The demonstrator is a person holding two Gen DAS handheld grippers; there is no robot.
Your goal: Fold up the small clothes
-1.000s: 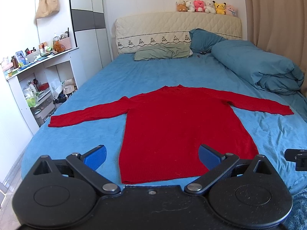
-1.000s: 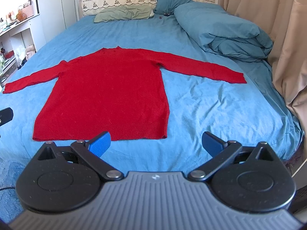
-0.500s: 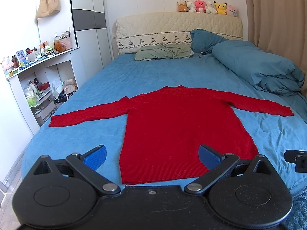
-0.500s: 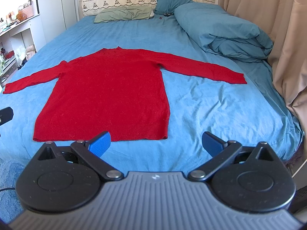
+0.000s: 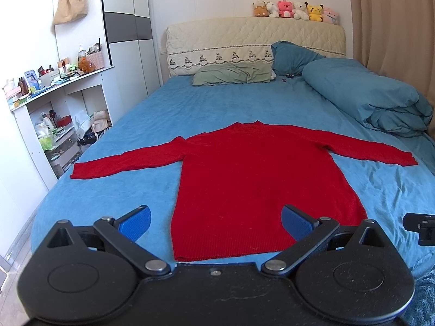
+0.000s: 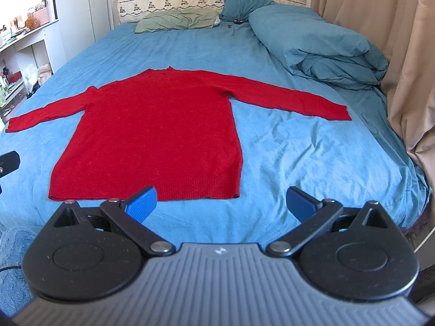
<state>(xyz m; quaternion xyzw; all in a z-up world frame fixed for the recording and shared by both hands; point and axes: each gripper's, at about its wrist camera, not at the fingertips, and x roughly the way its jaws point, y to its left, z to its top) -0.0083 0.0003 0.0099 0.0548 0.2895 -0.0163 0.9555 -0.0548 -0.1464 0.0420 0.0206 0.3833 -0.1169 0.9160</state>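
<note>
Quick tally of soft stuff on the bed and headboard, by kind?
Sweater: 1
Pillows: 2
Duvet: 1
Plush toys: 6
Total: 10

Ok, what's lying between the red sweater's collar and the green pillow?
Only bare blue bedsheet between red sweater and green pillow, seen in both wrist views.
</note>
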